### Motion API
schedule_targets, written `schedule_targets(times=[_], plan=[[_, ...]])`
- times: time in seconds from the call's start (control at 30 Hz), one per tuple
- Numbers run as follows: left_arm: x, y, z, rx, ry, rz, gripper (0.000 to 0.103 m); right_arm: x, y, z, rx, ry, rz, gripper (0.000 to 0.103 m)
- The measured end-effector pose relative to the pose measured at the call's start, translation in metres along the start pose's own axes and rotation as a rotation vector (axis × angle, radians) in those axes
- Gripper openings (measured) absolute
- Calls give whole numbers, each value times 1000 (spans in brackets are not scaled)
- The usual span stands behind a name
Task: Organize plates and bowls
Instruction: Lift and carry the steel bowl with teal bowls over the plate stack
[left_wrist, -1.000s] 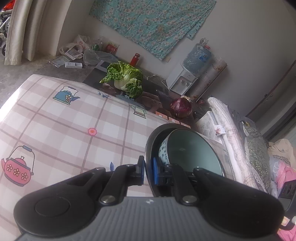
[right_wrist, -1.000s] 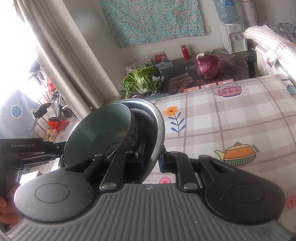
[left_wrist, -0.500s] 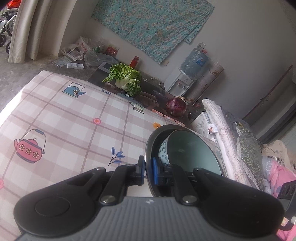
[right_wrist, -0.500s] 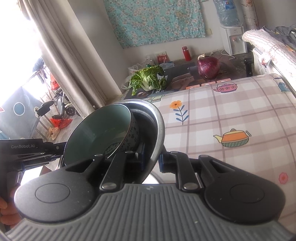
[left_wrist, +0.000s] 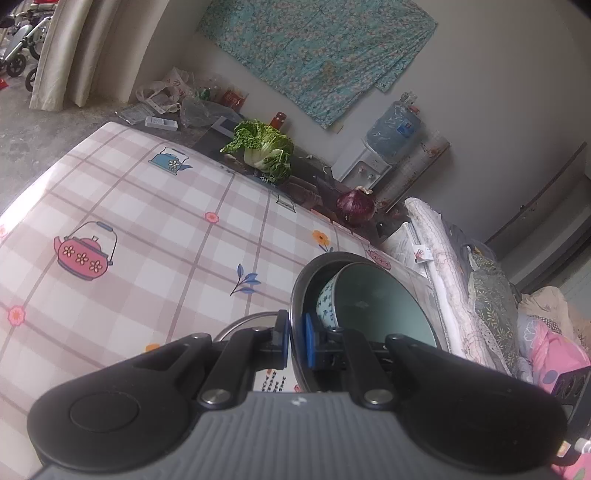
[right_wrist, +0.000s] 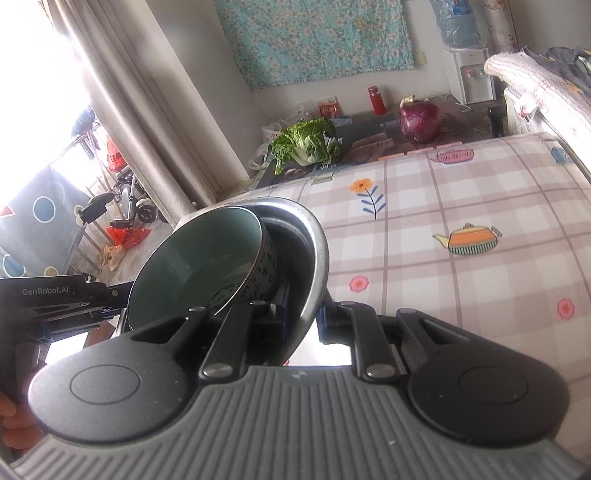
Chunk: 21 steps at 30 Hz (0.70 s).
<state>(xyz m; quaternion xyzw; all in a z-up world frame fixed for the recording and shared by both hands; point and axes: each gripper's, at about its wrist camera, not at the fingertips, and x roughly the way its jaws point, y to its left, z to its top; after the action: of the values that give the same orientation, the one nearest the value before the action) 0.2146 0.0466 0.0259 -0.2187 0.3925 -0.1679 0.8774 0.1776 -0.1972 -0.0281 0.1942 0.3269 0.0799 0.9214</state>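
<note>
A steel bowl (right_wrist: 317, 251) holds a green-glazed ceramic bowl (right_wrist: 195, 266) with a blue pattern outside, tilted inside it. Both grippers clamp the steel bowl's rim from opposite sides and hold it above the table. My right gripper (right_wrist: 301, 321) is shut on the rim. My left gripper (left_wrist: 294, 338) is shut on the other side of the steel bowl (left_wrist: 301, 288), with the ceramic bowl (left_wrist: 380, 306) inside. The left gripper's body also shows in the right wrist view (right_wrist: 66, 302). A shiny curved rim (left_wrist: 243, 319) peeks out below my left fingers; what it belongs to is hidden.
The table has a checked cloth with teapot and flower prints (left_wrist: 147, 229), also in the right wrist view (right_wrist: 461, 229). Beyond its far edge lie a cabbage (left_wrist: 262, 147) and a red onion (left_wrist: 355, 205). Bedding (left_wrist: 443, 266) is piled on the right.
Both grippers have lifted the stacked bowls higher; more of the tablecloth shows beneath them. The grips have not changed.
</note>
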Motion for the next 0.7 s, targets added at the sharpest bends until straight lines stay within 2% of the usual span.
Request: schedule_targets(times=[0.27,0.7], plan=[[0,6,-17,-11,22,23,8,-2,-3,-19,9,28,0,14],[14,30,-46,-11,77,76,9,19,-11,-50,18,114,-4,14]])
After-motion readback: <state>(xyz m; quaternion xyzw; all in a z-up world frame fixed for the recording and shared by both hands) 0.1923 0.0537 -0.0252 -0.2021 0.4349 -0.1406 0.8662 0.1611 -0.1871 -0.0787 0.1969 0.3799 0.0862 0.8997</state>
